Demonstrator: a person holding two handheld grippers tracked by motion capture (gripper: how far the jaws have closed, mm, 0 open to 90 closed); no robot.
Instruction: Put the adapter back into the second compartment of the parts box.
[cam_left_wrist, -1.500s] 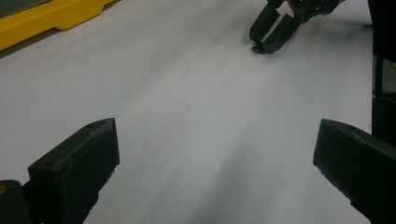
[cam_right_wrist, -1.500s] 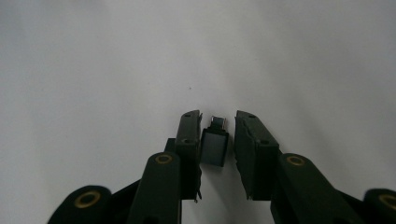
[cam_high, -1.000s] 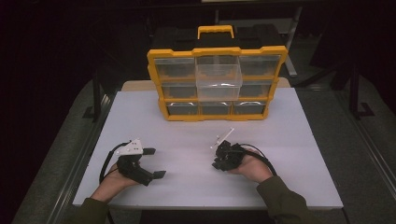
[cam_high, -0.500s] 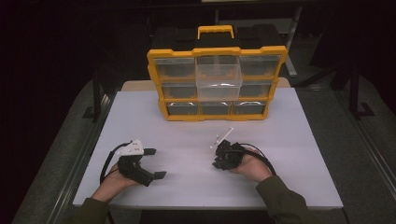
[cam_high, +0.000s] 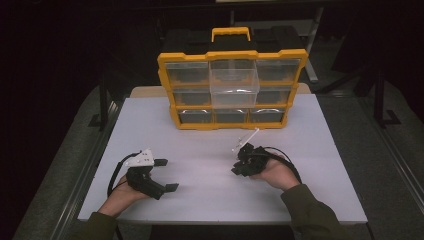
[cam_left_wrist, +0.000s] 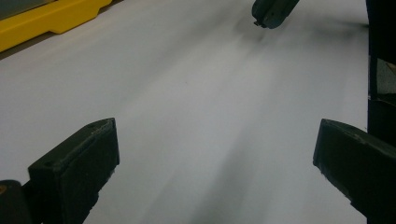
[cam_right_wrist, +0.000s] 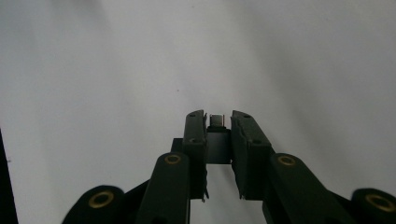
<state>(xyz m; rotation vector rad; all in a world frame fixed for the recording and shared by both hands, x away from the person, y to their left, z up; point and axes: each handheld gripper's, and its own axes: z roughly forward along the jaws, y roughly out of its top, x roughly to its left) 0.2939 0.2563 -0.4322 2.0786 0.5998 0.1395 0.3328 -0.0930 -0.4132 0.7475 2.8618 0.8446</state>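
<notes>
**Kid:** Black jaws on the left gripper (cam_high: 167, 175) are spread wide, right?

**Helper:** Yes. In the left gripper view they stand far apart with bare white table (cam_left_wrist: 196, 116) between them. They hold nothing. The gripper sits low on the table, at about 8 o'clock from the table's middle, and it points toward 3 o'clock.

**Kid:** What is the big yellow thing?

**Helper:** It is a yellow box of clear drawers (cam_high: 231, 90). It stands at 12 o'clock, at the far end of the table. One middle drawer (cam_high: 234, 85) sticks out toward us. The box is well apart from both grippers.

**Kid:** And the right gripper (cam_high: 239, 165)?

**Helper:** It lies at about 4 o'clock. Its jaws are pressed close on a small thing (cam_right_wrist: 216, 122). The thing is grey with a dark top. It is too small to tell what it is.

**Kid:** Does it touch the table?

**Helper:** I cannot tell. The right hand (cam_high: 275, 172) holds the gripper low over the white top.
</notes>
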